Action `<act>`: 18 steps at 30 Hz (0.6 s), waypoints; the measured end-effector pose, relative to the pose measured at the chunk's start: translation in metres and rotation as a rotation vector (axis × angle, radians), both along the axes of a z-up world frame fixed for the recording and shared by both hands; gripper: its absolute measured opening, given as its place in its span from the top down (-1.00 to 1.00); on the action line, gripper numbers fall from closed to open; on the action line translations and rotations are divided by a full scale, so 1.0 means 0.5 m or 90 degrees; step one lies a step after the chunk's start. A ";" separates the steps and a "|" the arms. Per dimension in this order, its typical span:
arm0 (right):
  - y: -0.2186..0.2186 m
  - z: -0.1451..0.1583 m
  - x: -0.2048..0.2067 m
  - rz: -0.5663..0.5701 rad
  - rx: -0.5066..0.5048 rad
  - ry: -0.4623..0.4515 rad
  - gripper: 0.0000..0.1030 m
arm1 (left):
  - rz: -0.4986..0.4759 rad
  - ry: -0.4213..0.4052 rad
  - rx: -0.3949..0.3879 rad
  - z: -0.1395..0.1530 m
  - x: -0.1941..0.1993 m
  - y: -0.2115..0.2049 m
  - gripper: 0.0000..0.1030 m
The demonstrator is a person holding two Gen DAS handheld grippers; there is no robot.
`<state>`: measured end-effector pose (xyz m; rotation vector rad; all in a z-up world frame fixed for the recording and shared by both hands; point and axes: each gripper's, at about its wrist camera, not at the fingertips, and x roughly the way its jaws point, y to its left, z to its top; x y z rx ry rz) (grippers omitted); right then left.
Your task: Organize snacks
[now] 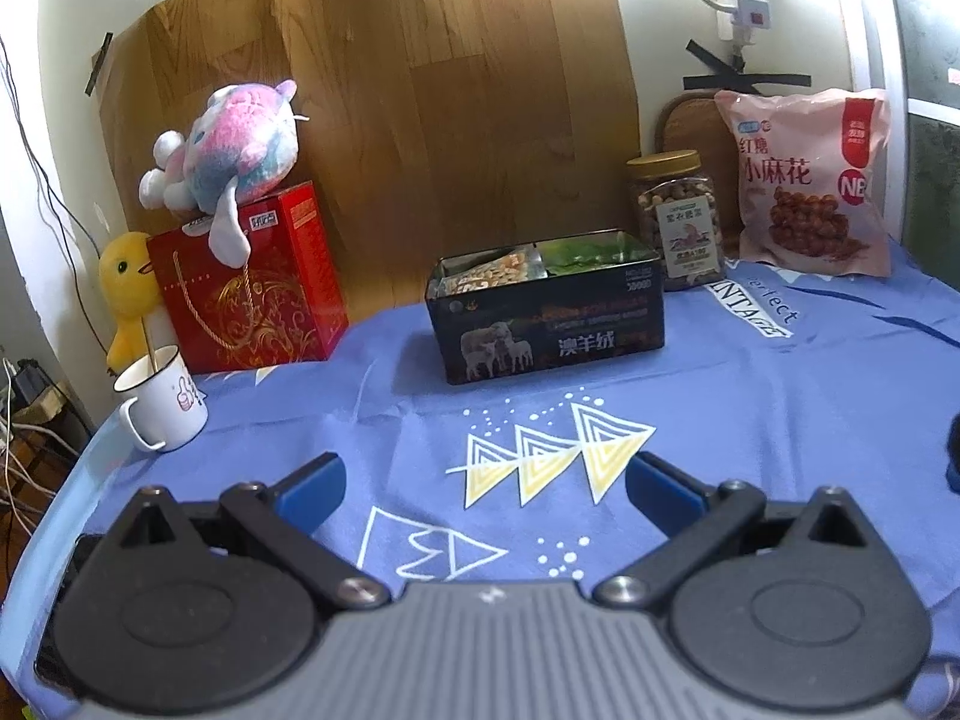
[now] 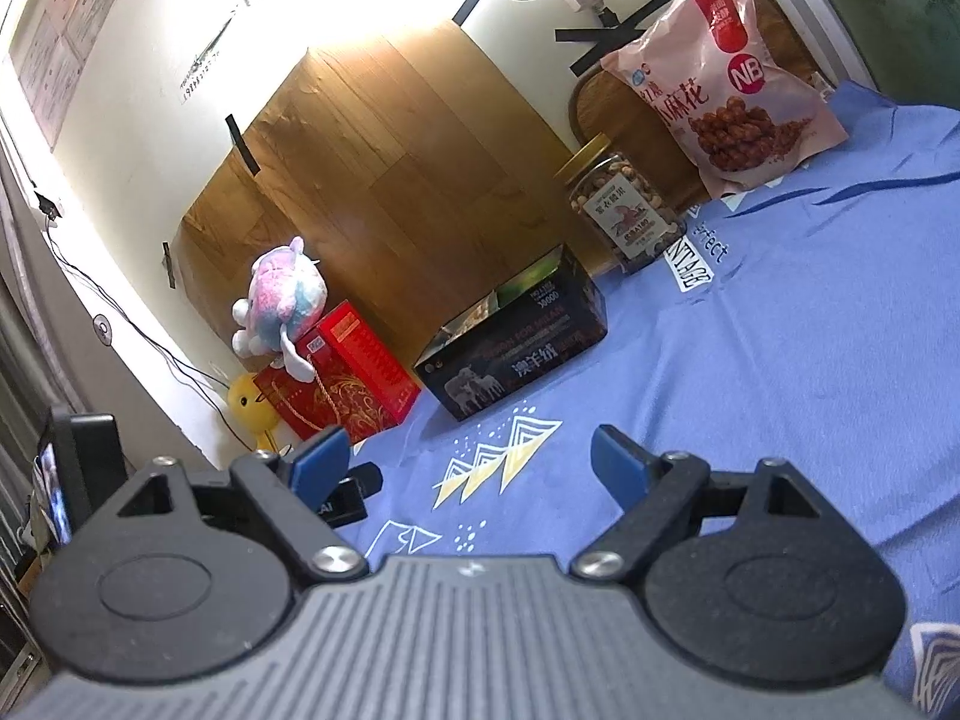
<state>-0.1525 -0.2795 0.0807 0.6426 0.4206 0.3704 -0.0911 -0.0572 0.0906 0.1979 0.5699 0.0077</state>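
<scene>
A black open tin box [image 1: 549, 330] stands on the blue cloth, with snack packets [image 1: 492, 269] inside, one tan and one green. It also shows in the right wrist view [image 2: 516, 354]. A clear jar of nuts [image 1: 678, 222] [image 2: 627, 210] with a gold lid stands right of the box. A pink snack bag [image 1: 810, 180] [image 2: 729, 78] leans at the back right. My left gripper [image 1: 485, 483] is open and empty, low over the cloth in front of the box. My right gripper [image 2: 471, 459] is open and empty, also short of the box.
A red gift box [image 1: 258, 282] [image 2: 348, 378] with a plush toy [image 1: 231, 144] on top stands at the left, a yellow duck [image 1: 129, 288] beside it. A white mug [image 1: 162, 405] sits near the table's left edge. A wooden board [image 1: 420, 90] leans on the back wall.
</scene>
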 end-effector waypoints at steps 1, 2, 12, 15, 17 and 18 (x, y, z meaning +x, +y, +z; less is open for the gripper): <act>0.001 0.001 0.002 -0.001 -0.004 -0.001 -0.74 | 0.002 0.002 0.000 -0.002 0.002 0.001 -1.00; 0.001 0.000 0.004 0.000 -0.005 -0.001 -0.74 | 0.003 0.004 -0.002 -0.003 0.004 0.002 -1.00; 0.013 -0.016 0.024 0.011 -0.003 0.022 -0.74 | -0.002 0.033 -0.012 -0.025 0.022 0.012 -1.00; 0.015 -0.018 0.028 0.011 -0.007 0.025 -0.74 | -0.011 0.044 -0.019 -0.032 0.025 0.012 -1.00; 0.017 -0.019 0.031 0.011 -0.009 0.027 -0.74 | -0.015 0.051 -0.023 -0.035 0.029 0.010 -1.00; 0.018 -0.020 0.032 0.011 -0.010 0.029 -0.74 | -0.015 0.052 -0.023 -0.037 0.030 0.009 -1.00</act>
